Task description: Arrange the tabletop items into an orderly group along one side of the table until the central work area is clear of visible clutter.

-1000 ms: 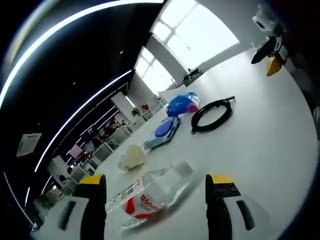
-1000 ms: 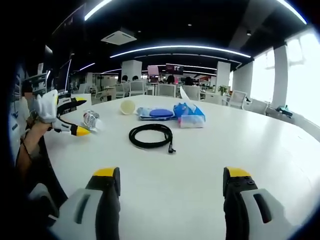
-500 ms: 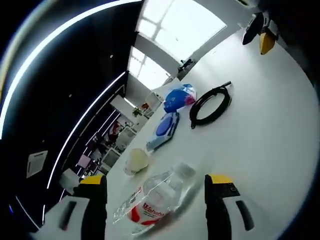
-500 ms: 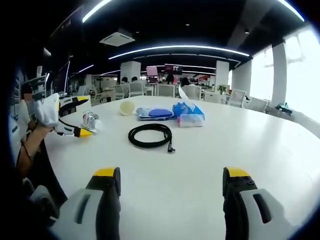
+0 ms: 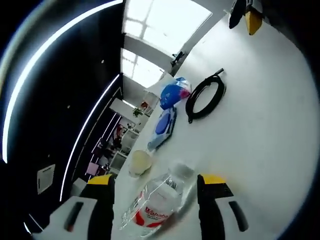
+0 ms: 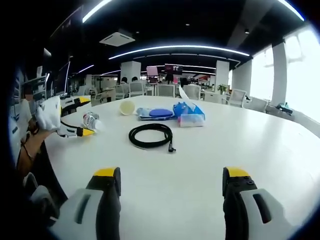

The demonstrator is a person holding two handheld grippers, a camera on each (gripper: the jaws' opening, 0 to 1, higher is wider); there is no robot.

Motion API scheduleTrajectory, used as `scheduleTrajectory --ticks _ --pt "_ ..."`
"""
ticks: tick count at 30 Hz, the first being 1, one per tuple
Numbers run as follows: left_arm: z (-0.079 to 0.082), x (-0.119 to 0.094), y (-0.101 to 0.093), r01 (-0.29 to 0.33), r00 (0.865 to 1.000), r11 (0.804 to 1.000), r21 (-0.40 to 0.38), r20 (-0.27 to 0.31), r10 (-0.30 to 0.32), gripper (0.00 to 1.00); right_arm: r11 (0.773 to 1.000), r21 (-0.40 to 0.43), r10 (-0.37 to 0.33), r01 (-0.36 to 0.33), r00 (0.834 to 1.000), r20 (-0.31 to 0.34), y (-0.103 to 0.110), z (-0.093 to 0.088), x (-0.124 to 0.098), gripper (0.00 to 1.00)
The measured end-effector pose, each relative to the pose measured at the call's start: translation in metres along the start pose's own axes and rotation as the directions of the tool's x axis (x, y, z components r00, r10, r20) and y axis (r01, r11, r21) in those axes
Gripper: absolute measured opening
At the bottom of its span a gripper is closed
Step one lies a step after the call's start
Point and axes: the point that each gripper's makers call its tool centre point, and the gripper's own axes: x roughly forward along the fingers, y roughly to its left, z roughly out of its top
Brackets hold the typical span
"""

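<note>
Left gripper [image 5: 156, 207] tilted, fingers apart astride bottle [image 5: 159, 200]; right gripper [image 6: 171, 200] level, spread.

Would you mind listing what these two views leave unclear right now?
- Bottle, left gripper view: label cut short by the lower edge; contact with the left gripper fingers unclear.
- Bottle, right gripper view: partly hidden behind the left gripper.
- Blue pouch, right gripper view: too small to identify.
- Cup: contents hidden.

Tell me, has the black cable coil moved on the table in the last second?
No. In the right gripper view the black cable coil sits at the same spot, just in front of the blue tissue pack.
</note>
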Motion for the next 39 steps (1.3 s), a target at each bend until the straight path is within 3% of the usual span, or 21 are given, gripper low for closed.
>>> scheduleTrajectory --ticks 9,25,39 --pt "0.003 0.004 -0.007 -0.001 1.0 0.997 0.075 -0.014 0.002 0.64 1.0 0.004 0.002 -0.002 1.0 0.002 0.0 0.0 0.001 0.81" --pt "0.005 0.009 -0.012 0.038 0.999 0.994 0.101 -0.011 -0.037 0.52 1.0 0.008 -0.006 0.006 1.0 0.006 -0.004 -0.001 -0.001 0.8" --pt "0.003 0.012 -0.022 0.045 0.999 0.972 0.231 -0.035 -0.038 0.42 1.0 0.012 -0.01 0.01 1.0 0.005 -0.006 -0.001 -0.002 0.8"
